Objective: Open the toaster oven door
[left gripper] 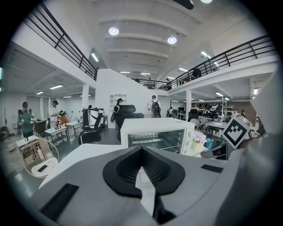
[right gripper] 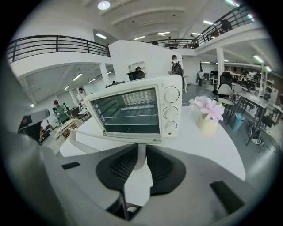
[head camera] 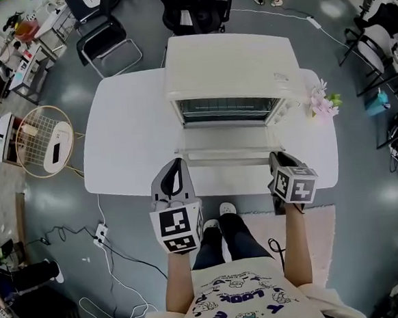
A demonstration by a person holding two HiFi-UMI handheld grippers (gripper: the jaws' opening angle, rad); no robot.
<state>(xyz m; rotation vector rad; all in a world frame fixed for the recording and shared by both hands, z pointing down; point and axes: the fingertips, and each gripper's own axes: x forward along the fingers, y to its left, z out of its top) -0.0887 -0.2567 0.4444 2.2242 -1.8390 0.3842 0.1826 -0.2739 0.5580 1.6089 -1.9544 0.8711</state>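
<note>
Right gripper fingers clamp the lowered door handle near the table edge; left gripper fingers together.

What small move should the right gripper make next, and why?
Probably open the right gripper and draw it back. The toaster oven door already lies folded down flat, so the opening looks done, yet the fingers are clamped on its handle.
</note>
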